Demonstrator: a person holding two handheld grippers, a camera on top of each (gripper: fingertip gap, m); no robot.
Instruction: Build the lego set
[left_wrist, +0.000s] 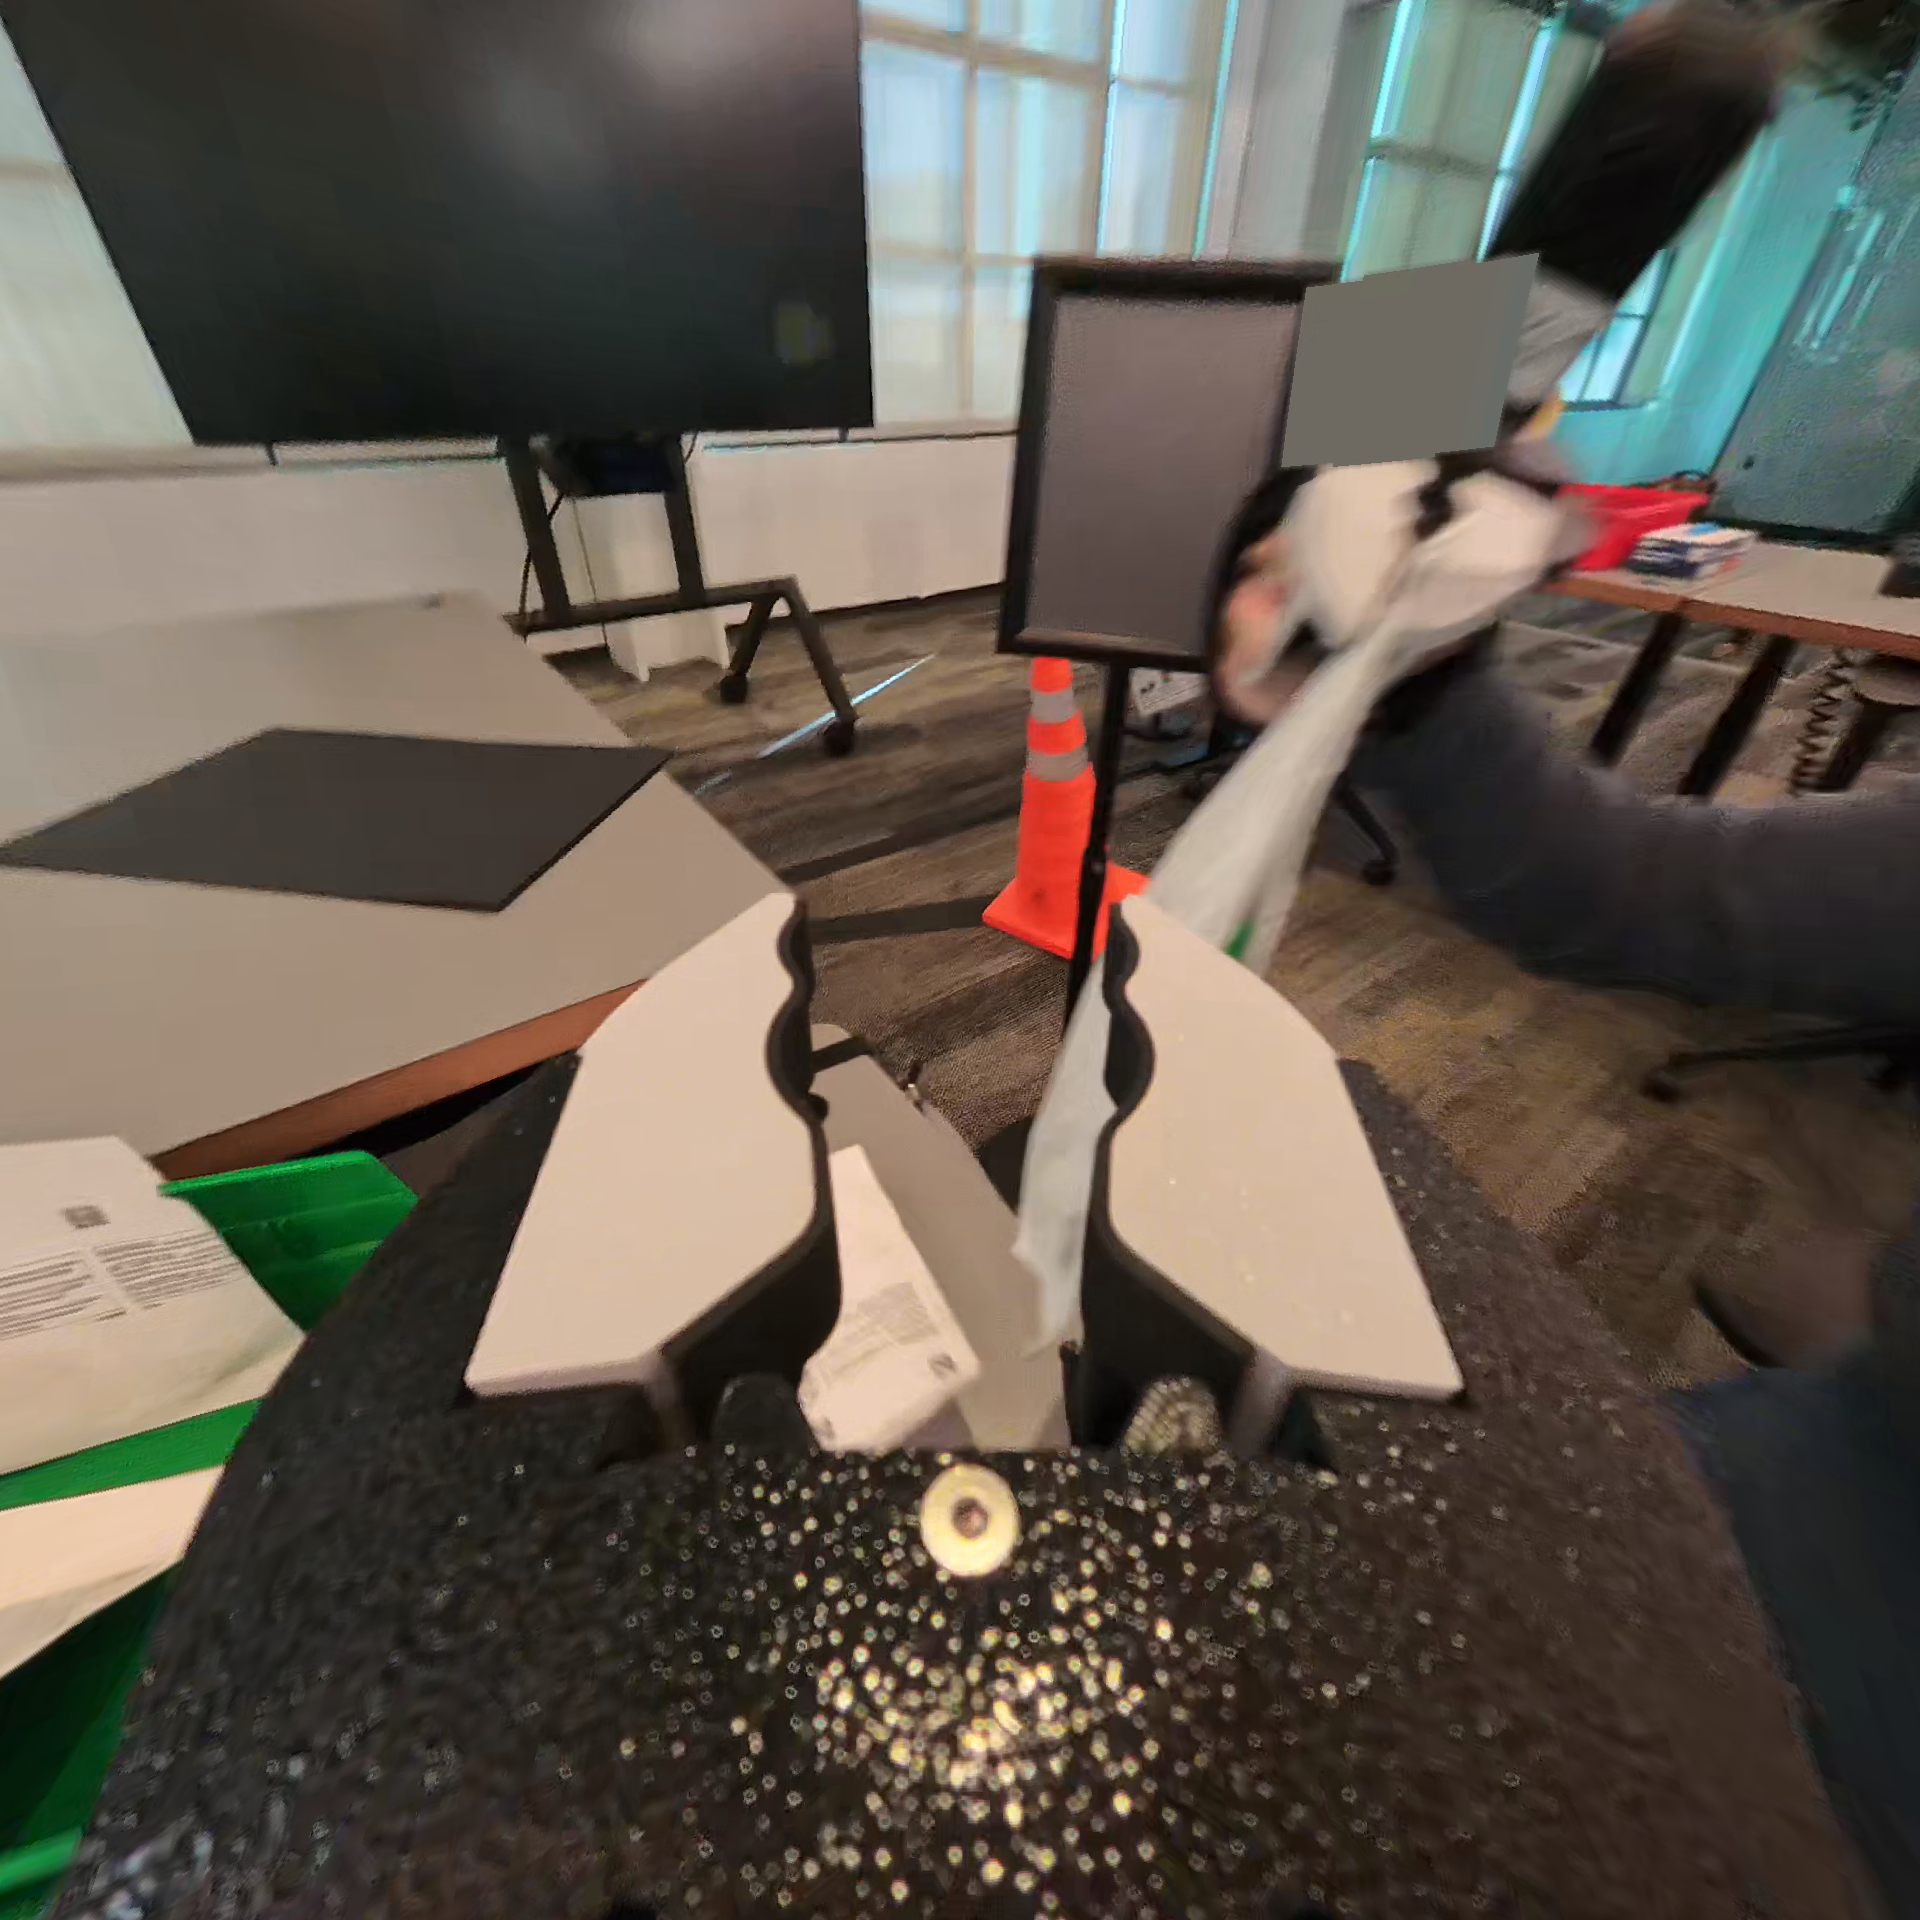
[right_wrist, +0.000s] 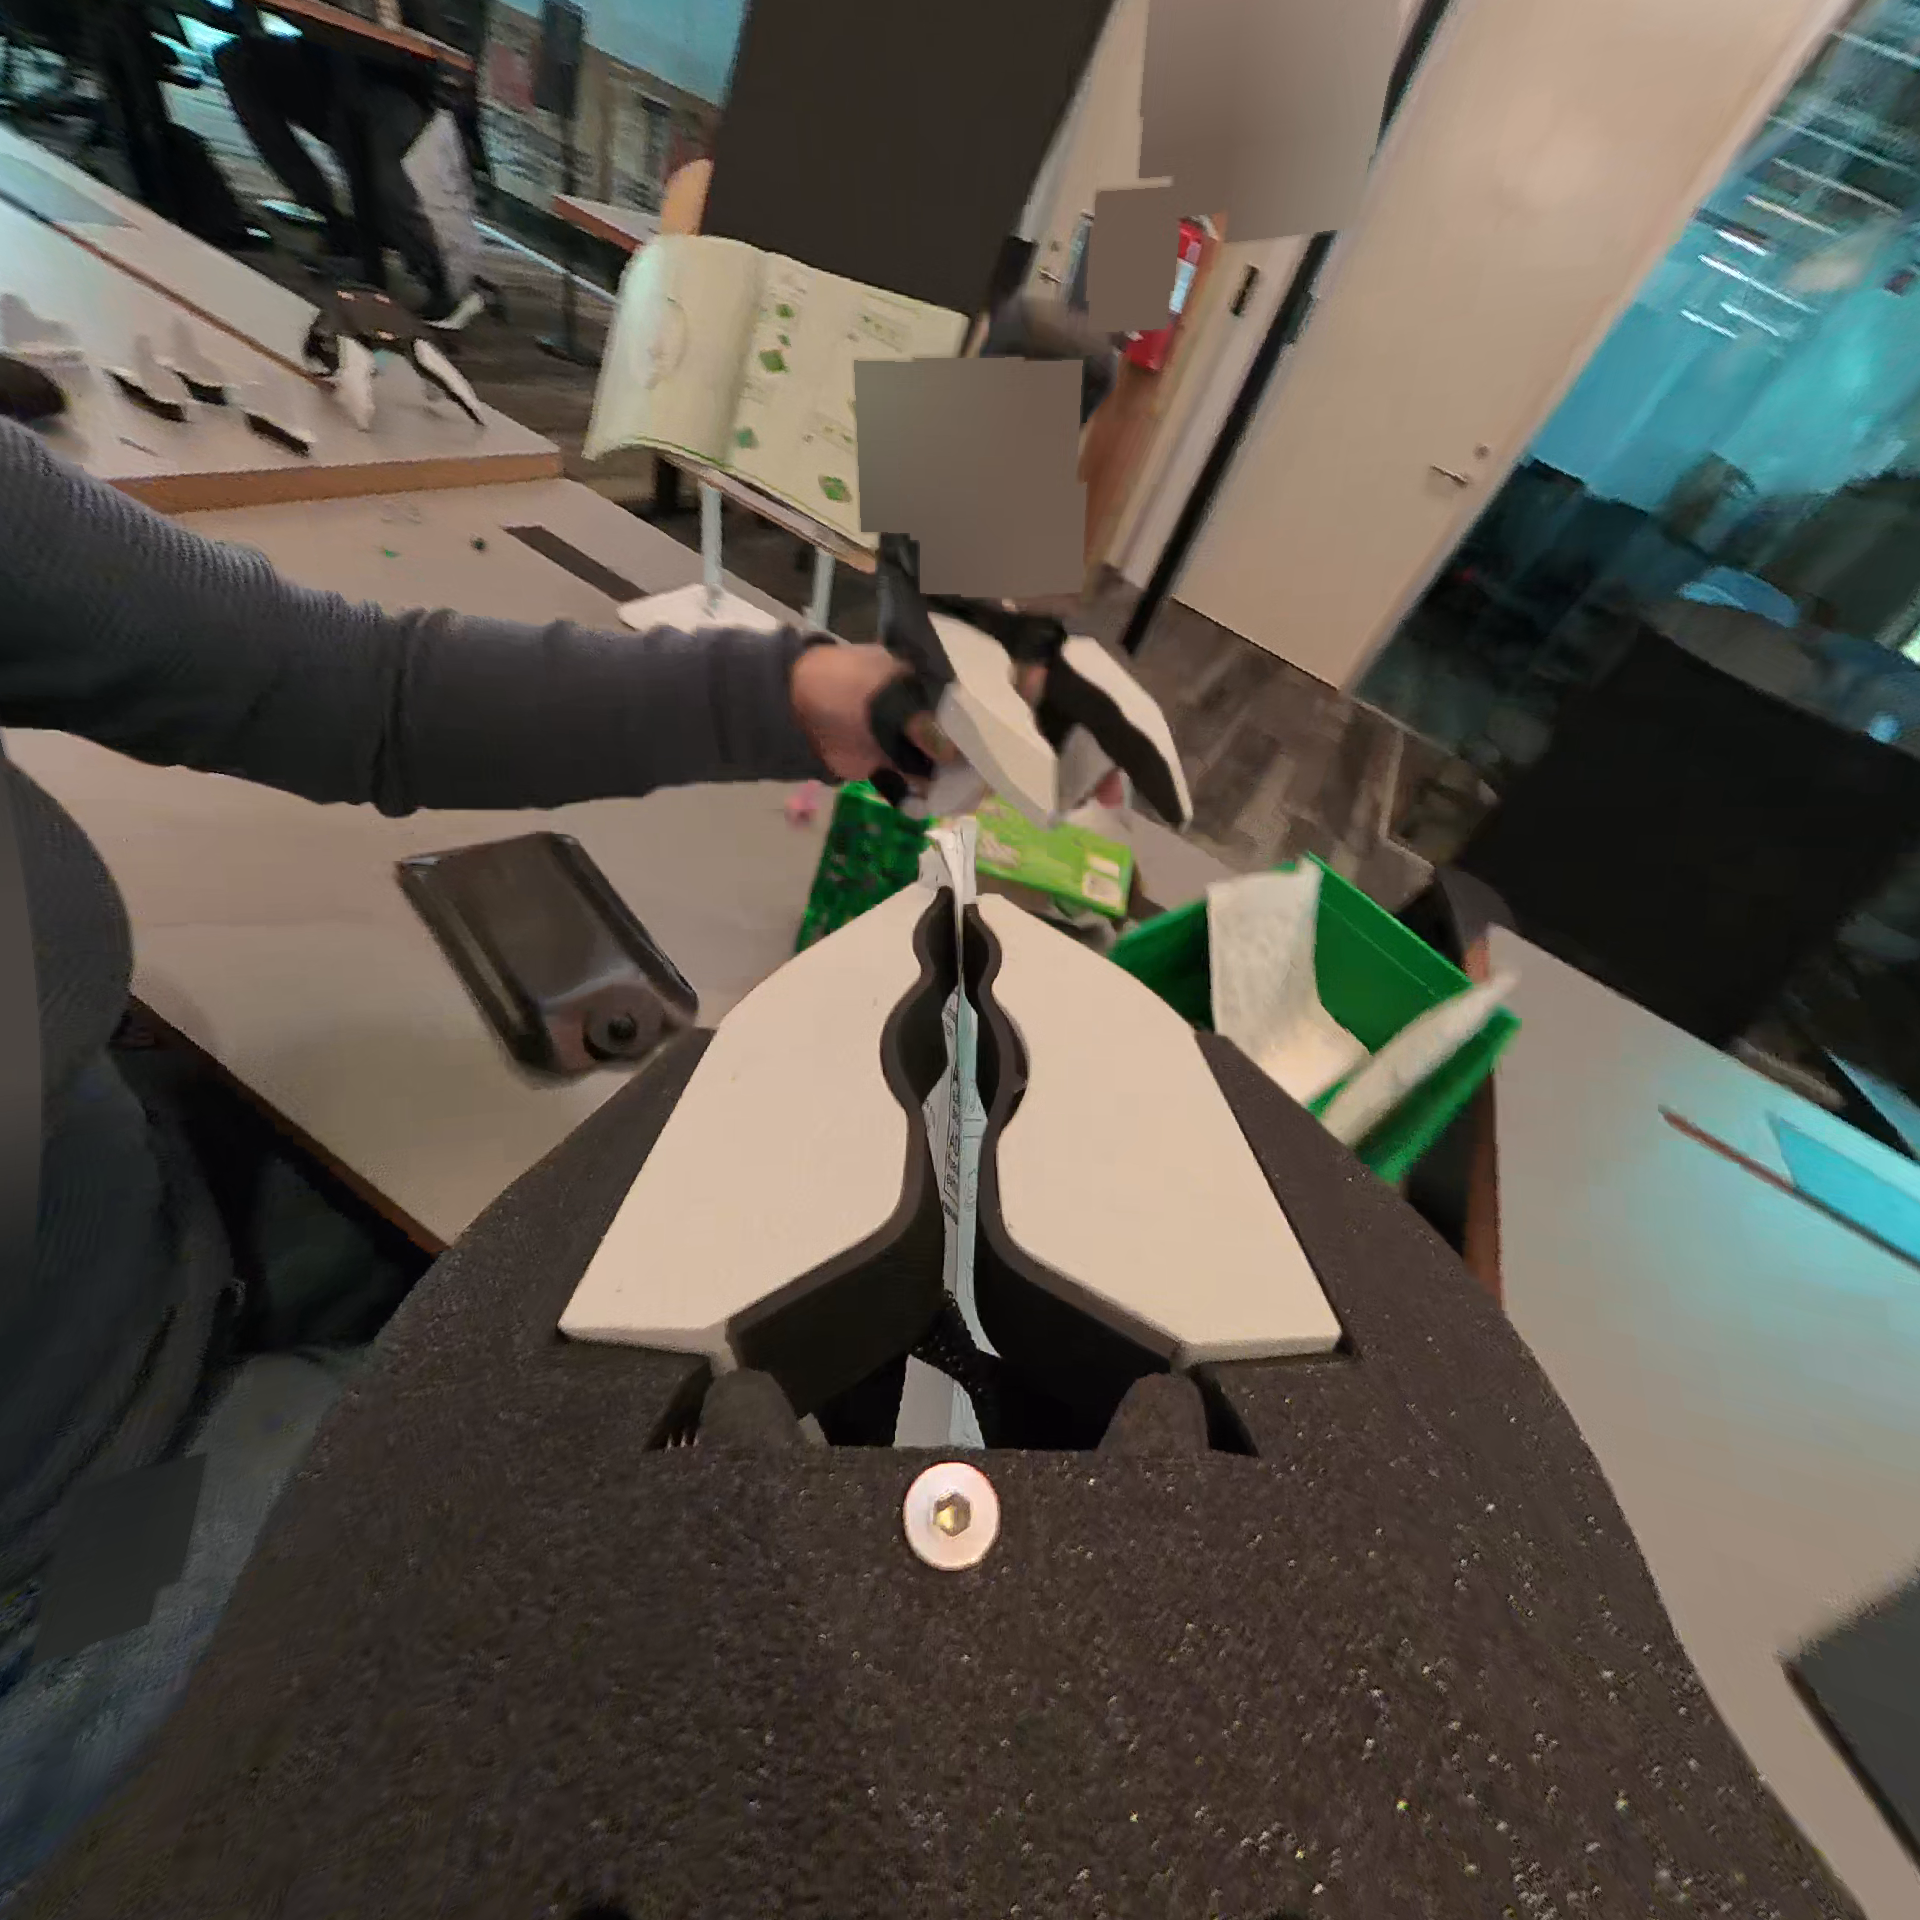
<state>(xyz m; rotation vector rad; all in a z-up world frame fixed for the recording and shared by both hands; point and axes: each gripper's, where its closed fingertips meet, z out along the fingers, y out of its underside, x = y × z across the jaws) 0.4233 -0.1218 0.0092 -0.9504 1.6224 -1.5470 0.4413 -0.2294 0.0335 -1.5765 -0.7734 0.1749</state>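
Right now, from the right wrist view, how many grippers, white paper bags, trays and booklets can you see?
Grippers: 2, the right gripper and the left gripper
White paper bags: 3, one clamped in the right gripper, two in the green box
Black tray: 1
Open instruction booklet: 1
Total: 7

Motion-blurred right gripper (left_wrist: 1382, 551) and white bag (left_wrist: 1247, 821); green bin (left_wrist: 62, 1558) cut off at frame edge.
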